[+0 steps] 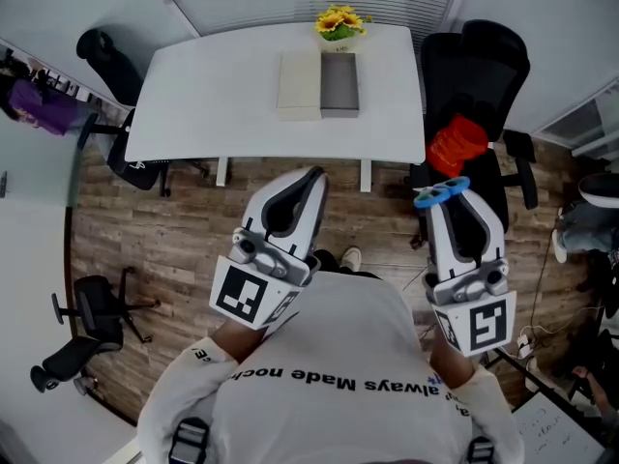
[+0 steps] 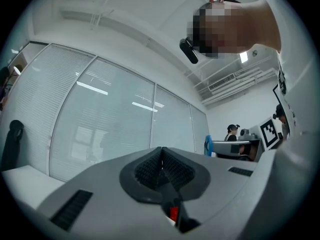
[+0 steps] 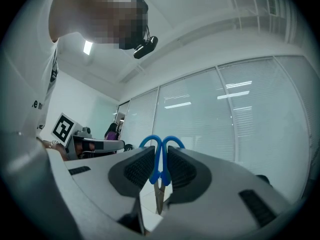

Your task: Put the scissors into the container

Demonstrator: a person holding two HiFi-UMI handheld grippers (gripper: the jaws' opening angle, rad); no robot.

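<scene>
Right gripper view shows the right gripper (image 3: 160, 159) clenched on blue-handled metal scissors (image 3: 156, 164), the left gripper (image 2: 161, 159) closed empty, both short of the grey rectangular container (image 1: 339, 87).

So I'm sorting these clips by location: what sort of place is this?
Most likely an office or meeting room: a white table with a black office chair beside it, a wood-look floor, and glass partition walls fitted with blinds.
</scene>
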